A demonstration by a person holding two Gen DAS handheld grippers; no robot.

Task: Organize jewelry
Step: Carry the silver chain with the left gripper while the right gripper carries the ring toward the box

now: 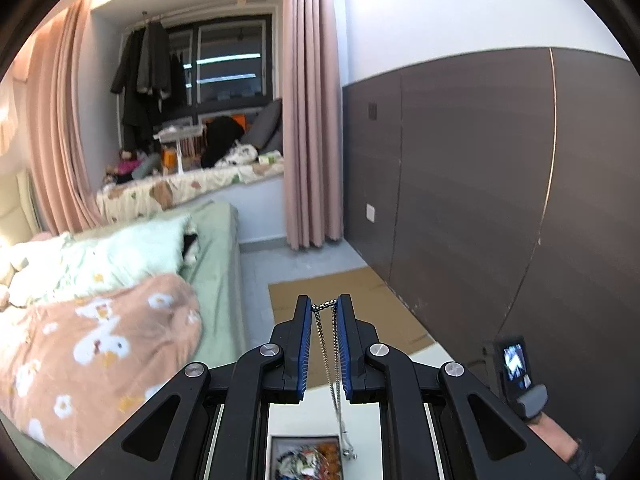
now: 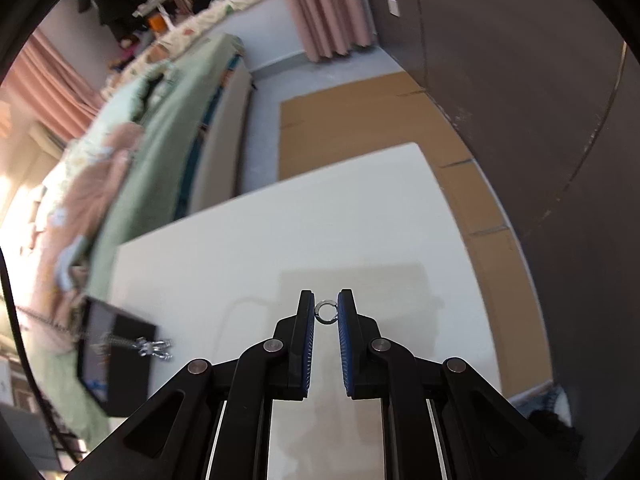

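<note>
My left gripper (image 1: 324, 305) is shut on a silver chain necklace (image 1: 330, 354), held high in the air. The chain hangs down in two strands to a pendant just above an open jewelry box (image 1: 306, 458) with colourful items inside. My right gripper (image 2: 326, 312) is shut on a small silver ring (image 2: 327, 312) pinched between its blue pads, above the white table (image 2: 300, 240). In the right wrist view the hanging chain and its pendant (image 2: 154, 347) show at the left, over the dark box (image 2: 116, 364).
A bed with green sheet and pink floral blanket (image 1: 100, 344) lies to the left of the table. Brown cardboard (image 2: 360, 128) covers the floor beyond the table. A dark panelled wall (image 1: 480, 180) runs along the right. The right gripper's handle with a small screen (image 1: 514, 364) shows in the left view.
</note>
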